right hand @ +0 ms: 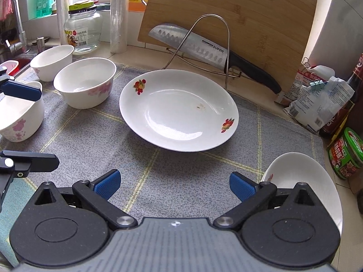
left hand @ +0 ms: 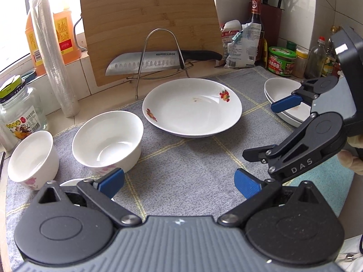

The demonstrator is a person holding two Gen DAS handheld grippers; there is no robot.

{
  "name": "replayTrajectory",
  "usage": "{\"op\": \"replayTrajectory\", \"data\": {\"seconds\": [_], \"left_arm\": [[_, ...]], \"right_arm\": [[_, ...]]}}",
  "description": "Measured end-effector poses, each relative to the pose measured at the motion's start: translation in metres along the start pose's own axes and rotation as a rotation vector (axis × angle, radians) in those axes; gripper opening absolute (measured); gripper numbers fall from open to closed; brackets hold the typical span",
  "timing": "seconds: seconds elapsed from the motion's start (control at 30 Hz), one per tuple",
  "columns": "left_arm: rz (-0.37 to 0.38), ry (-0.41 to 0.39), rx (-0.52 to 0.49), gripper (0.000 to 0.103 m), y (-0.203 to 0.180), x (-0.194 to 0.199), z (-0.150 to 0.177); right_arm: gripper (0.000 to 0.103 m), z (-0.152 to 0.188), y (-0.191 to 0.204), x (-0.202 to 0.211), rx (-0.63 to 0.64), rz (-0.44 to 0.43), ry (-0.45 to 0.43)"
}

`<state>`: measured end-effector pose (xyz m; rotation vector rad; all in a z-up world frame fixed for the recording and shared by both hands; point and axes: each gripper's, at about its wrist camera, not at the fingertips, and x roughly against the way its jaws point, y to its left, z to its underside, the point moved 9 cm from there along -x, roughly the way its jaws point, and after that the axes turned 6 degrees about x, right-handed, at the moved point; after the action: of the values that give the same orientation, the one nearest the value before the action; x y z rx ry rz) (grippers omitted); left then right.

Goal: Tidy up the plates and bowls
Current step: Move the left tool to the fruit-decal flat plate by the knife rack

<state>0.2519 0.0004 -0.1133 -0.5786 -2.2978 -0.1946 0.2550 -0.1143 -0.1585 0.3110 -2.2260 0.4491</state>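
A large white plate with fruit prints (left hand: pixel 192 108) (right hand: pixel 179 111) lies in the middle of the grey cloth. Two white flowered bowls (left hand: pixel 109 140) (left hand: pixel 33 158) stand at its left; the right wrist view shows them (right hand: pixel 85 82) (right hand: pixel 52 61) plus a third bowl (right hand: pixel 19 113) nearer. Stacked white plates (left hand: pixel 281 95) (right hand: pixel 295 172) lie at the right. My left gripper (left hand: pixel 179 181) is open and empty above the cloth, in front of the plate. My right gripper (right hand: pixel 174 184) is open and empty; in the left wrist view it (left hand: pixel 267 131) hovers beside the stacked plates.
A bamboo cutting board (left hand: pixel 149 27) and a knife (left hand: pixel 158 61) rest on a wire rack (left hand: pixel 158 52) behind the plate. A glass jar (left hand: pixel 18 113), film roll (left hand: pixel 54 56), oil bottle (left hand: pixel 56 29), bags (left hand: pixel 242 45) and sauce jars (left hand: pixel 281 61) line the counter's back. A sink (right hand: pixel 13 61) lies left.
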Motion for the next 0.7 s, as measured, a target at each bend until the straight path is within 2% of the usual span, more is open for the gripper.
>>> {"op": "replayTrajectory", "data": {"seconds": [0.23, 0.43, 0.57, 0.7], "left_arm": [[-0.03, 0.054, -0.007, 0.102, -0.008, -0.017, -0.003], [-0.057, 0.083, 0.012, 0.102, -0.013, -0.023, -0.015], [-0.051, 0.079, 0.021, 0.102, -0.013, -0.024, -0.029], [-0.026, 0.069, -0.016, 0.102, -0.012, -0.03, -0.047]], "right_arm": [[0.103, 0.008, 0.004, -0.021, 0.082, -0.035, -0.005], [0.103, 0.01, 0.002, -0.034, 0.044, -0.099, -0.014], [0.103, 0.006, 0.004, -0.038, 0.027, -0.123, -0.026], [0.103, 0.002, 0.007, -0.043, 0.019, -0.15, -0.039]]}}
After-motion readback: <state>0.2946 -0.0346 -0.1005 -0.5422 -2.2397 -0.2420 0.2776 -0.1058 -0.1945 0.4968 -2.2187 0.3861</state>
